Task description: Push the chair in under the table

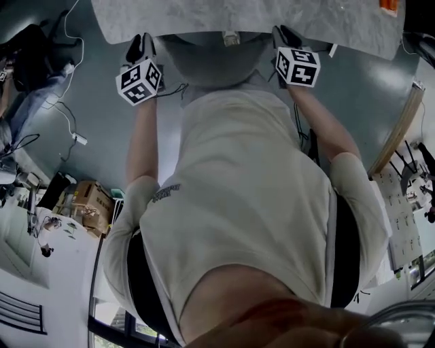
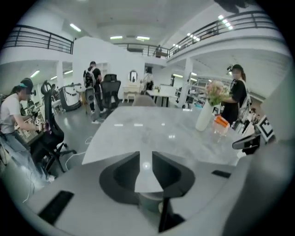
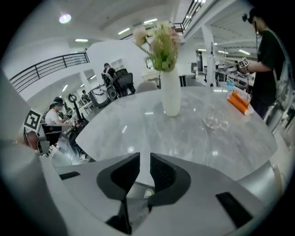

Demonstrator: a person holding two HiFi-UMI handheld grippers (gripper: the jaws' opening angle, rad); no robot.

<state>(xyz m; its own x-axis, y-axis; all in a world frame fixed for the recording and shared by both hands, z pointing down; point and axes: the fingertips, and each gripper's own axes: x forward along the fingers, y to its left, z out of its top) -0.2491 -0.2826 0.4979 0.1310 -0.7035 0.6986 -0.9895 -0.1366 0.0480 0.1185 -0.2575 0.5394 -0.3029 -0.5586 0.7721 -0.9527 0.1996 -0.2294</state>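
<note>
Head view: looking down over a person's pale shirt [image 1: 251,204]. The grey chair [image 1: 214,58] sits tucked beneath the near edge of the marble bench [image 1: 238,17]. The left hand-held gripper [image 1: 139,49] and right hand-held gripper [image 1: 285,37] hover at that edge, one on either side of the chair.

Left gripper view: the jaws stand slightly apart with nothing between them, aimed across the bench. A blurred grey shape below is probably the chair.

Right gripper view: the jaws are narrowly apart and empty. A vase of flowers [image 3: 170,92] stands mid-bench.

Open-plan office (swivel chairs [image 2: 110,88], mezzanine [image 2: 230,24])
</note>
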